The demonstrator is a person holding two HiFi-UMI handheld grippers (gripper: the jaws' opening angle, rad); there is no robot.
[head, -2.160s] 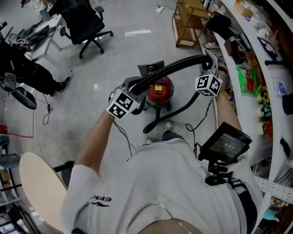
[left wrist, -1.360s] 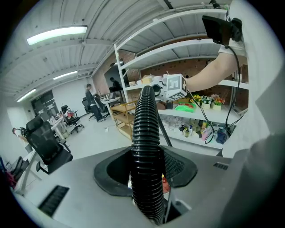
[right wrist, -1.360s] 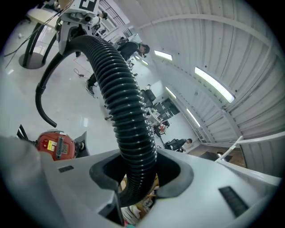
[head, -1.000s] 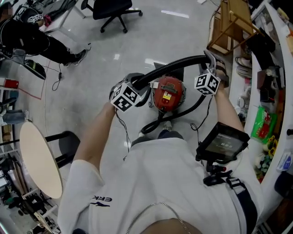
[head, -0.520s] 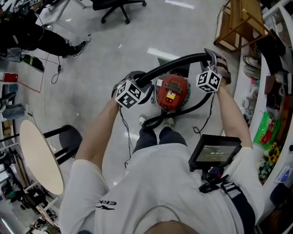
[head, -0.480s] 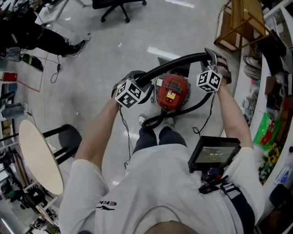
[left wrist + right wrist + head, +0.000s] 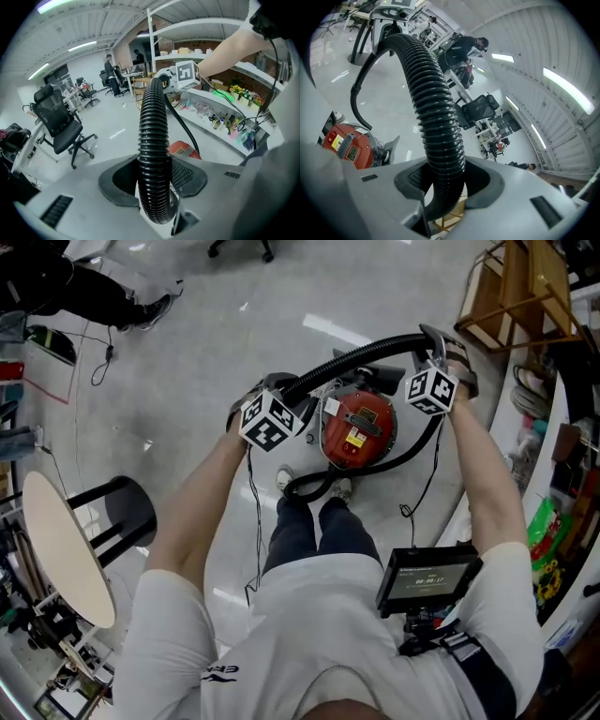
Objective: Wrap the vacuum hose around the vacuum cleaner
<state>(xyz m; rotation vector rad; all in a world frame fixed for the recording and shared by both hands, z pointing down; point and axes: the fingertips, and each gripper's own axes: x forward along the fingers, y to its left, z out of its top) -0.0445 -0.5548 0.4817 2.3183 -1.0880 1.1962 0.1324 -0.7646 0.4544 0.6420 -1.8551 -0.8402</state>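
**Hose clamped in both hand-held grippers, arched over vacuum**

The black ribbed plastic vacuum hose [image 7: 152,140] is glossy, corrugated and thick. The left hand-held gripper [image 7: 157,190] has its jaws partly apart, pads pressed on the hose. The right hand-held gripper [image 7: 440,187] grips it the same way. In the head view both sets of jaws are hidden under the grippers' bodies. The hose bridges between the grippers, just above the red round canister vacuum cleaner [image 7: 357,428] on the grey glossy floor [image 7: 187,352]. Where it joins the vacuum is unclear.
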